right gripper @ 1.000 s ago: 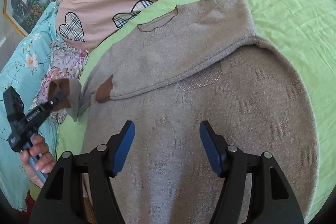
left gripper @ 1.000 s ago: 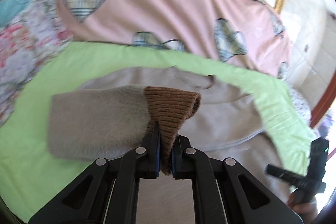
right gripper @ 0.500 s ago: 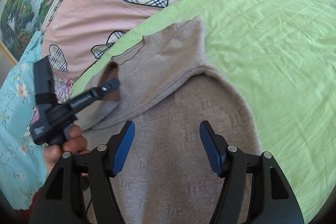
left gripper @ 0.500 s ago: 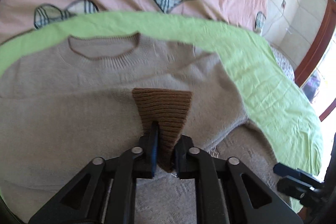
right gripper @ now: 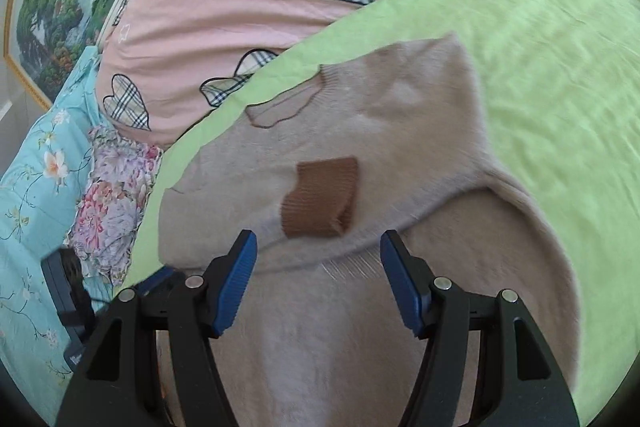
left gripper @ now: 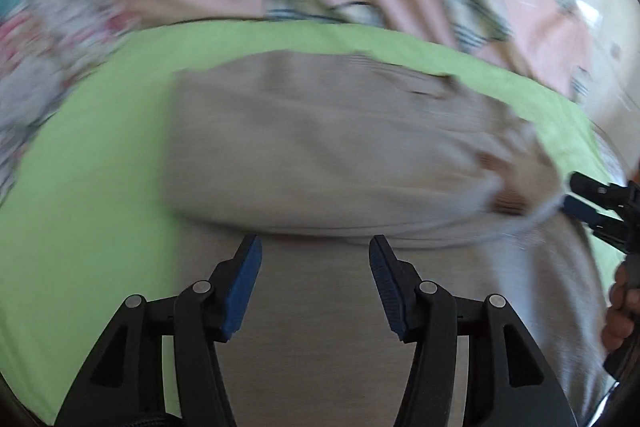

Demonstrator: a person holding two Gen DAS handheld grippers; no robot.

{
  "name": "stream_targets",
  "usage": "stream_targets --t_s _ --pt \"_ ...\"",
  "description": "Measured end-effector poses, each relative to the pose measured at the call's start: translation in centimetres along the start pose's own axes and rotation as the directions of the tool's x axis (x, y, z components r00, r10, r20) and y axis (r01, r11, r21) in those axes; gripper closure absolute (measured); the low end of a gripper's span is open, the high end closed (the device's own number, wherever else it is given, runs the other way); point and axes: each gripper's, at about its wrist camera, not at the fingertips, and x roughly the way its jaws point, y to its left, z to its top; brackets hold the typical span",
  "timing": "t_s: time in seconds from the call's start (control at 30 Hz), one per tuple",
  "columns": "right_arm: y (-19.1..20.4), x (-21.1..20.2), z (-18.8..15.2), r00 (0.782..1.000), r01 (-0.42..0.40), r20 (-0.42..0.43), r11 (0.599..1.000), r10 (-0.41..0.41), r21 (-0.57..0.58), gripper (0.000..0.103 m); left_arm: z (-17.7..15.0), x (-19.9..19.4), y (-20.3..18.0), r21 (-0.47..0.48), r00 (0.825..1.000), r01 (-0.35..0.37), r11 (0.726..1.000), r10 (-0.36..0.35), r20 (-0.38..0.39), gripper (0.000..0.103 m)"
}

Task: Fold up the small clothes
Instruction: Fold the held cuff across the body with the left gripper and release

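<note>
Cuff [right gripper: 320, 203] was just let go, laid on sweater [right gripper: 400, 131] chest on green sheet [right gripper: 540, 47] | left gripper [left gripper: 314, 267] jaws opened, empty | right gripper [right gripper: 318, 263] spread, empty | sleeve fold judged done

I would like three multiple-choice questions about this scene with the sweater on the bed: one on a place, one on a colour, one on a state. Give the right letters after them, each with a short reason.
1. Where does the brown cuff lie?
A. on the sweater's chest
B. on the pink pillow
C. on the floor

2. What colour is the sheet under the sweater?
A. white
B. light green
C. dark blue

3. How is the left gripper?
A. shut on the cuff
B. shut on the sheet
C. open, holding nothing

Answers:
1 A: the cuff rests below the neckline.
2 B: green cloth surrounds the knit.
3 C: its jaws have just been opening and stand apart, nothing between them.
</note>
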Motion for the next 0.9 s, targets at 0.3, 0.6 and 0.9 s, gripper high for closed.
stream_targets --t_s 0.3,0.6,0.9 --pt "-0.3 9.2 1.5 0.990 0.072 -0.123 0.997 -0.071 0.001 0.049 0.5 4.2 9.3 -0.207 0.992 -0.116 0.971 0.103 -0.070 0.047" --pt "0.6 -0.7 5.6 0.990 -0.028 0.136 1.000 0.029 -0.006 0.094 3.0 6.0 7.6 -0.193 0.991 -0.134 0.972 0.128 -0.044 0.046" --pt "-3.5 1.6 4.1 0.997 0.083 0.003 0.997 -0.083 0.005 0.094 2.0 5.1 8.6 -0.277 0.991 -0.132 0.952 0.129 -0.029 0.046"
